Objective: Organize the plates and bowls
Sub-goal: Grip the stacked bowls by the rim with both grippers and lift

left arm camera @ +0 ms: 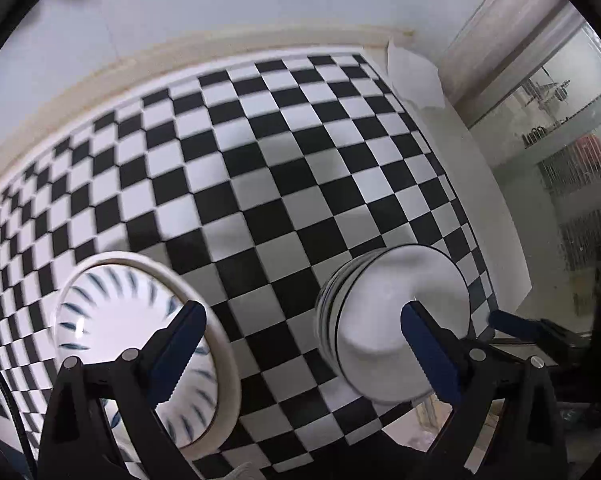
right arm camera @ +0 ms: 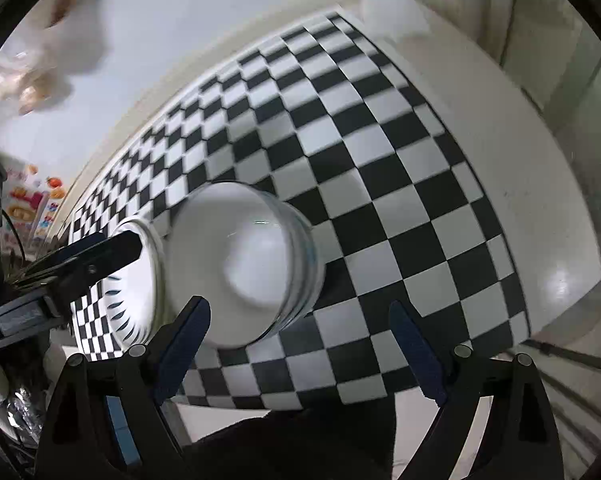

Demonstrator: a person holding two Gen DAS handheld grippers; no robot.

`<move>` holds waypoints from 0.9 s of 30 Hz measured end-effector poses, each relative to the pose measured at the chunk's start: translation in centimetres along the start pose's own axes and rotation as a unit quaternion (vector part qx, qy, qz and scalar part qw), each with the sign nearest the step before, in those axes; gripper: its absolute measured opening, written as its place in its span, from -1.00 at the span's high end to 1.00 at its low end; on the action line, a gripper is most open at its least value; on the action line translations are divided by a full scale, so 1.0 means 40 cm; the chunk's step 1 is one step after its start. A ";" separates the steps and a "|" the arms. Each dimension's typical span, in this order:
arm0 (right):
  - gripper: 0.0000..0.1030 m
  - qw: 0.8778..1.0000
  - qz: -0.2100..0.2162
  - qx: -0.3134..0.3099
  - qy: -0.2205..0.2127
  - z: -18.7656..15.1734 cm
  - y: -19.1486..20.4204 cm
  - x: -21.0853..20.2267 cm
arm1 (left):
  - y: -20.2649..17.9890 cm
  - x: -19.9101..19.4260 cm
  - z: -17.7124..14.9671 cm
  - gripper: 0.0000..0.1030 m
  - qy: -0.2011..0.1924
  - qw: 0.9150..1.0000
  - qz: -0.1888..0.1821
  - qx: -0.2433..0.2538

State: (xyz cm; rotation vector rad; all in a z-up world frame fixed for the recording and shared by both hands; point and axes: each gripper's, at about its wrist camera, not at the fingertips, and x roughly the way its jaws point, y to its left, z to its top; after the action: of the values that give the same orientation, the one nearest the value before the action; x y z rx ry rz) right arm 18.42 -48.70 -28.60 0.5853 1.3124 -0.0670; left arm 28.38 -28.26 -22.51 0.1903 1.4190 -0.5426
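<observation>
White bowl stack [right arm camera: 244, 264] beside blue-flecked plate [left arm camera: 140, 344] on checkered cloth [left arm camera: 260, 168]; both tongs apart, empty.

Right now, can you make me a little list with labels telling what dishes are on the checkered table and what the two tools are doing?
surface: black-and-white checkered cloth
dish one: plate with blue dashes, single, on the cloth
dish two: stack of white bowls, beside the plate; count unclear
left tool: open, nothing between its fingers, above the cloth between the two dishes
right tool: open, holding nothing, over the cloth just right of the bowl stack
contact: neither tool touches a dish
picture quality: blurred, small details unclear
</observation>
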 end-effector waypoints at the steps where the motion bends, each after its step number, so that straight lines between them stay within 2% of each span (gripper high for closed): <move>1: -0.81 1.000 0.007 0.008 0.007 0.011 -0.014 0.026 | 0.002 0.014 0.008 -0.94 0.005 1.000 -0.004 -0.003; 4: -0.81 0.999 0.031 0.028 0.025 0.038 -0.043 0.080 | 0.007 0.061 0.030 -0.94 0.023 1.000 -0.020 -0.004; 6: -0.79 0.998 0.048 0.037 0.032 0.054 -0.052 0.106 | 0.012 0.102 0.041 -0.94 0.049 0.998 -0.033 -0.009; 11: -0.51 0.993 0.090 0.048 0.058 0.086 -0.067 0.177 | 0.029 0.183 0.046 -0.88 0.105 0.992 -0.058 -0.033; 13: -0.41 0.991 0.100 0.052 0.069 0.093 -0.069 0.198 | 0.034 0.198 0.045 -0.81 0.113 0.990 -0.069 -0.042; 16: -0.37 0.989 0.112 0.054 0.082 0.098 -0.068 0.229 | 0.029 0.224 0.042 -0.48 0.129 0.988 -0.080 -0.034; 22: -0.25 0.981 0.142 0.064 0.114 0.101 -0.070 0.288 | 0.014 0.254 0.048 -0.32 0.147 0.980 -0.127 -0.037; 27: -0.17 0.975 0.161 0.074 0.133 0.100 -0.086 0.332 | 0.023 0.282 0.045 -0.25 0.168 0.967 -0.177 -0.072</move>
State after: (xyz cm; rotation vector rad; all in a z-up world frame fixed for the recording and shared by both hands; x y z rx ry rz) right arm 24.37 -49.74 -41.54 0.9533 1.4618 0.1888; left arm 31.01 -30.98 -33.31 -0.0979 1.8340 -0.7198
